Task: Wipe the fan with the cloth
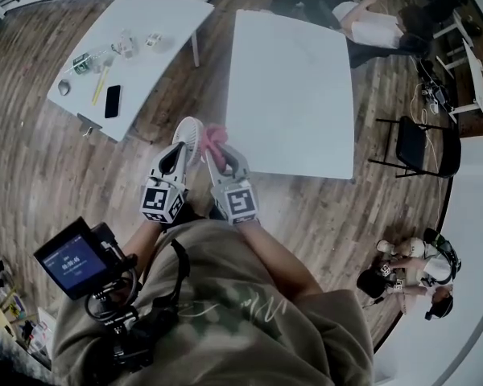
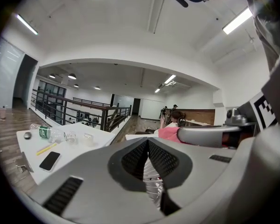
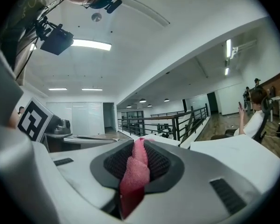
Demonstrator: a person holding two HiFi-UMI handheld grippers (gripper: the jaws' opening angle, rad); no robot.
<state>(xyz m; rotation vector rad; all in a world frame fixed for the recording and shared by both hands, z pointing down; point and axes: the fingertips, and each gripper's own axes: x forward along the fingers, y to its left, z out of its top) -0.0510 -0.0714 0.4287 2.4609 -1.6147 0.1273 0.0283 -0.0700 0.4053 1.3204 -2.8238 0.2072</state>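
Fan [image 2: 152,180] and cloth [image 3: 133,171] gripped; wiping judged outstanding.
Fan is clamped between left gripper [image 2: 148,148] jaws, cloth between right gripper [image 3: 139,146] jaws.

Fuzzy cloth [image 3: 134,171] — smooth plastic fan [image 2: 153,183]

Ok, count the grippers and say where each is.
2. The left gripper is near centre, shut on the white fan; the right gripper sits just right of it, clamping the pink cloth.

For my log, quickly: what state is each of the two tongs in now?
Left tongs: closed on the fan.
Right tongs: closed on the cloth.
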